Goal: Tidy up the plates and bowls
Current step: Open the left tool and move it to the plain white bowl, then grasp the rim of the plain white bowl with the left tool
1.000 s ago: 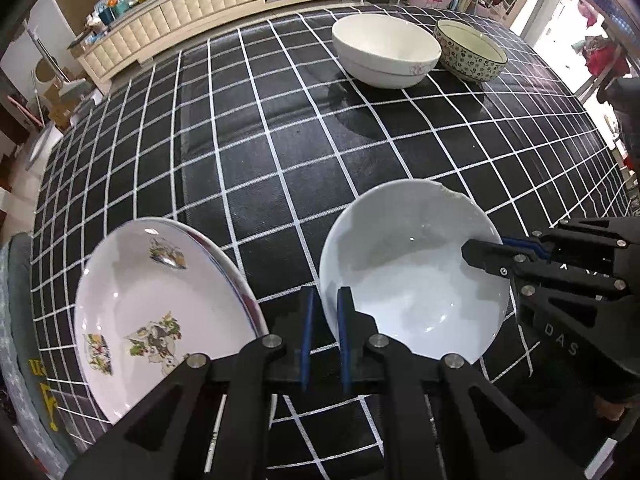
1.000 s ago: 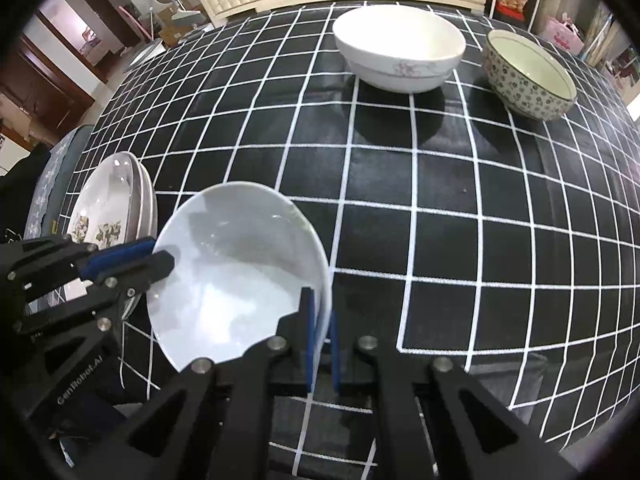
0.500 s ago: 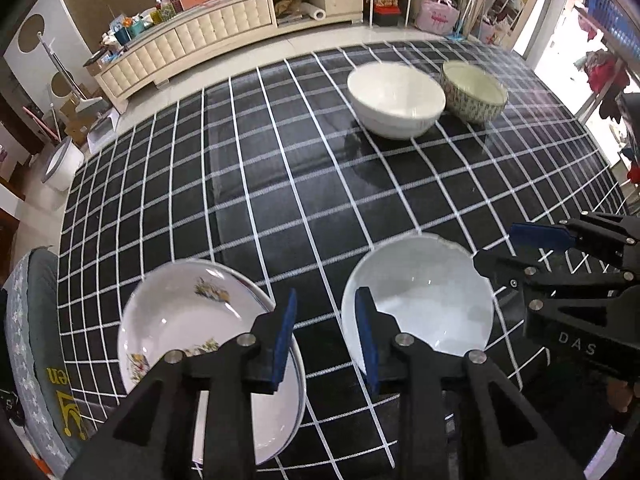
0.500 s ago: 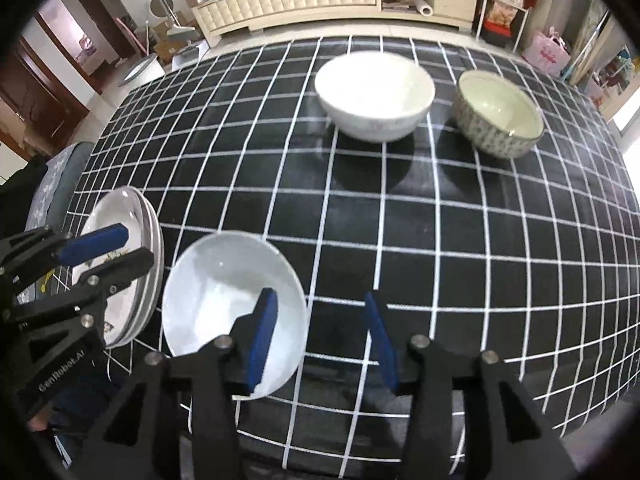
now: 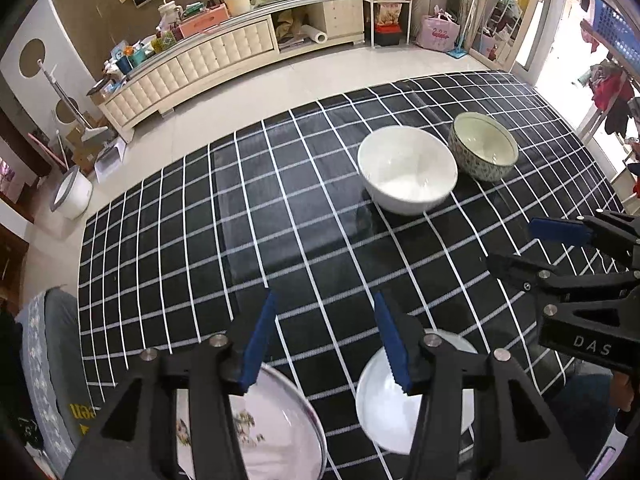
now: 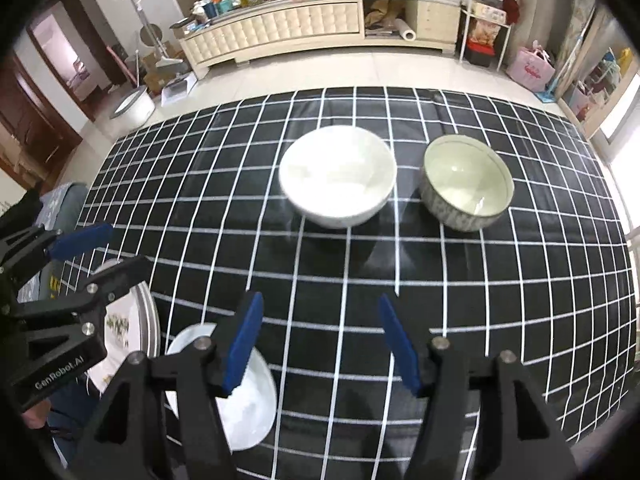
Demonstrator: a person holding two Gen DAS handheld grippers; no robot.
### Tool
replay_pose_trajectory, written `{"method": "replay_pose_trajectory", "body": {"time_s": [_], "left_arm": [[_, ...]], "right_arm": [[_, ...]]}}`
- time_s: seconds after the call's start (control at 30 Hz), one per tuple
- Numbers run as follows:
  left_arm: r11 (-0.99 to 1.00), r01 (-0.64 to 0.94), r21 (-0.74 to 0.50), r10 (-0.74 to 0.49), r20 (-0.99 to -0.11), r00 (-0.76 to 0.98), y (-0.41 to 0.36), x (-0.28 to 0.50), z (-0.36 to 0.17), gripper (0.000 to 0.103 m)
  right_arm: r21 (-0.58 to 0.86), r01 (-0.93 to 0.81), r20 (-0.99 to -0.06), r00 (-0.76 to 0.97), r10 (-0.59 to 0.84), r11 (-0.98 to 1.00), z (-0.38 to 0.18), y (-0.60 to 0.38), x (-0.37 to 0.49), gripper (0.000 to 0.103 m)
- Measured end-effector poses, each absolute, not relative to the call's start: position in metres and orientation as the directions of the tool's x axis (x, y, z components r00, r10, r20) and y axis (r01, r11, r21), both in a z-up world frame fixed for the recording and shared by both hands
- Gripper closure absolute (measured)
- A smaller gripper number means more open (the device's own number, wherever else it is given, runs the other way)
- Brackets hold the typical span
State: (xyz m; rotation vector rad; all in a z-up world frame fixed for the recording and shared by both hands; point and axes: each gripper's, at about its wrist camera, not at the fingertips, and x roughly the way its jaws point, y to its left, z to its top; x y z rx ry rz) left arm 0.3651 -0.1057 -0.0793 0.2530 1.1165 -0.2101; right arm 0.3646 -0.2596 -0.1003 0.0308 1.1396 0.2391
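A plain white plate lies on the checked tablecloth near the front edge; it also shows in the right wrist view. Left of it sits a stack of flower-printed plates, seen in the right wrist view too. A white bowl and a green patterned bowl stand side by side at the far side. My left gripper is open and empty, raised above the plates. My right gripper is open and empty, raised to the right of the white plate.
The black tablecloth with white grid lines covers the table. Beyond the table are a tiled floor and a long cream cabinet with clutter on top. A grey seat is at the table's left edge.
Both grippers let go of the white plate's rim, opened wide and rose up and back. The white plate now lies flat on the cloth beside the printed stack.
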Motion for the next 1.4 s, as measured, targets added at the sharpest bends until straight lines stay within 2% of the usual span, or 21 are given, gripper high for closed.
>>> {"method": "replay_pose_trajectory", "body": {"time_s": [0.27, 0.67, 0.87, 0.93, 0.97, 1.0, 1.07, 1.2, 1.4], "left_arm": [[0.944, 0.316, 0.095, -0.054, -0.901, 0.431, -0.125, 0.408, -0.078, 0.054], [0.937, 0.341, 0.071, -0.069, -0.922, 0.382, -0.144, 0.466, -0.111, 0.054], [0.921, 0.375, 0.106, -0.041, -0.931, 0.363, -0.155, 0.488, -0.133, 0.054], [0.919, 0.385, 0.092, -0.053, -0.935, 0.351, -0.157, 0.495, -0.139, 0.055], [0.919, 0.385, 0.087, -0.054, -0.938, 0.342, -0.157, 0.498, -0.143, 0.058], [0.92, 0.383, 0.084, -0.052, -0.942, 0.331, -0.158, 0.501, -0.147, 0.064], [0.92, 0.388, 0.056, -0.078, -0.944, 0.322, -0.159, 0.505, -0.148, 0.07], [0.909, 0.413, 0.051, -0.089, -0.946, 0.312, -0.161, 0.507, -0.152, 0.075], [0.895, 0.445, 0.039, -0.1, -0.953, 0.286, -0.172, 0.507, -0.163, 0.085]], "right_arm": [[0.18, -0.173, -0.874, 0.424, 0.238, 0.968, -0.096, -0.269, 0.406, 0.038], [0.114, -0.145, -0.905, 0.392, 0.163, 0.983, -0.12, -0.27, 0.458, 0.038], [0.063, -0.167, -0.915, 0.384, 0.124, 0.984, -0.134, -0.268, 0.469, 0.038], [0.043, -0.177, -0.92, 0.378, 0.108, 0.983, -0.139, -0.267, 0.473, 0.044], [0.041, -0.179, -0.923, 0.37, 0.106, 0.983, -0.141, -0.267, 0.476, 0.052], [0.046, -0.178, -0.926, 0.362, 0.109, 0.983, -0.143, -0.267, 0.477, 0.056], [0.05, -0.175, -0.93, 0.351, 0.11, 0.983, -0.146, -0.267, 0.479, 0.057], [0.009, -0.184, -0.938, 0.338, 0.072, 0.983, -0.152, -0.264, 0.48, 0.069], [0.018, -0.181, -0.942, 0.325, 0.077, 0.983, -0.155, -0.266, 0.481, 0.072]]}}
